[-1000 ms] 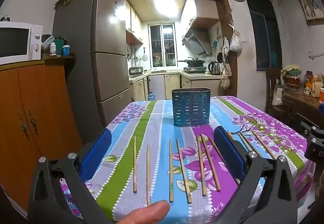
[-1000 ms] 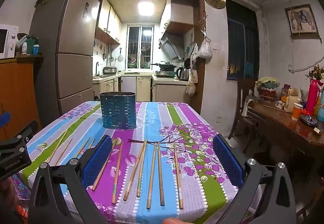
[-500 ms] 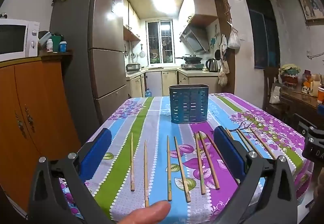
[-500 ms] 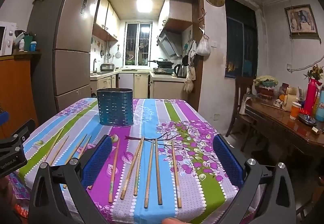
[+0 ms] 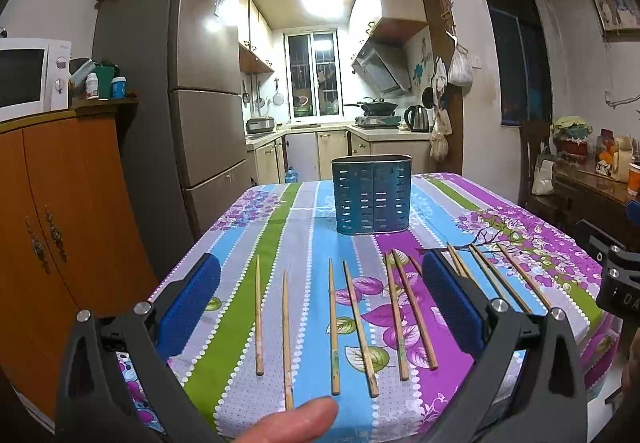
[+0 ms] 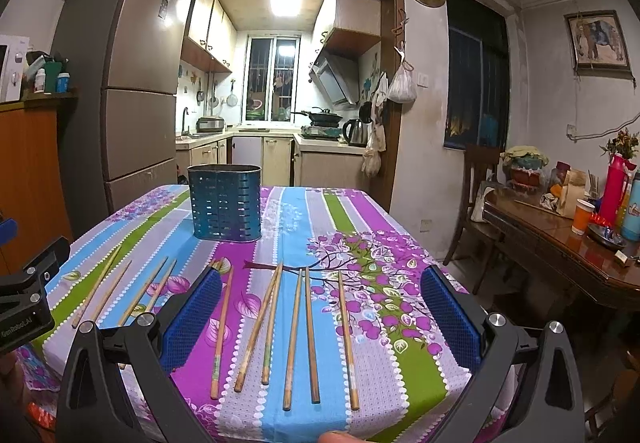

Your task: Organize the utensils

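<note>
Both the left gripper (image 5: 322, 307) and right gripper (image 6: 322, 317) are spread wide and empty, with loose chopsticks (image 6: 298, 335) lying on the tablecloth (image 6: 384, 323) between their fingers and the blue holder (image 5: 371, 199) standing beyond the fingertips

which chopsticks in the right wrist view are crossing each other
The second and third chopsticks from the left between the open right gripper fingers: their far tips overlap; the others lie separate.
</note>
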The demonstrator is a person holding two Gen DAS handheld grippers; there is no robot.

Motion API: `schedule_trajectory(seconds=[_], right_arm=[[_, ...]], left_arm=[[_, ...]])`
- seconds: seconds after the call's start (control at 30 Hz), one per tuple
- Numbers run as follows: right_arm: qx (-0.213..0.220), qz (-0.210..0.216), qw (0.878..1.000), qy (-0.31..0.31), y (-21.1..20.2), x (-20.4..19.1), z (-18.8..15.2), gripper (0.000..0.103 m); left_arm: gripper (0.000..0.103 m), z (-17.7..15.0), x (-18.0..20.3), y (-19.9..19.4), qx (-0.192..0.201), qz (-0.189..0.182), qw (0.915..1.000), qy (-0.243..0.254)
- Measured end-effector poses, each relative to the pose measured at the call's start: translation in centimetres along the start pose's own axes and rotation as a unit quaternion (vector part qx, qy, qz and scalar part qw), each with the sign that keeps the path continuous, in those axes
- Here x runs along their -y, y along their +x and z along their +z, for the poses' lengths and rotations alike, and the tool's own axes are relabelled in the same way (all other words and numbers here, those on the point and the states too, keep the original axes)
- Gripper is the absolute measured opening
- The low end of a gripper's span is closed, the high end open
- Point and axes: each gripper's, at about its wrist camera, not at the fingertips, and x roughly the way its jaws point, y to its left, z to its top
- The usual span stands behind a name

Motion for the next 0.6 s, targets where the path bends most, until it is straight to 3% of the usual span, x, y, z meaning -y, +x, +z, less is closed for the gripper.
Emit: schedule_trajectory(seconds=[0.6], right_arm=[[-0.021, 0.0, 1.0, -0.006, 1.1, -0.4, -0.1, 0.1]], left_arm=[[0.097, -0.2, -0.1, 1.2, -0.019, 0.002, 0.9998, 0.003]])
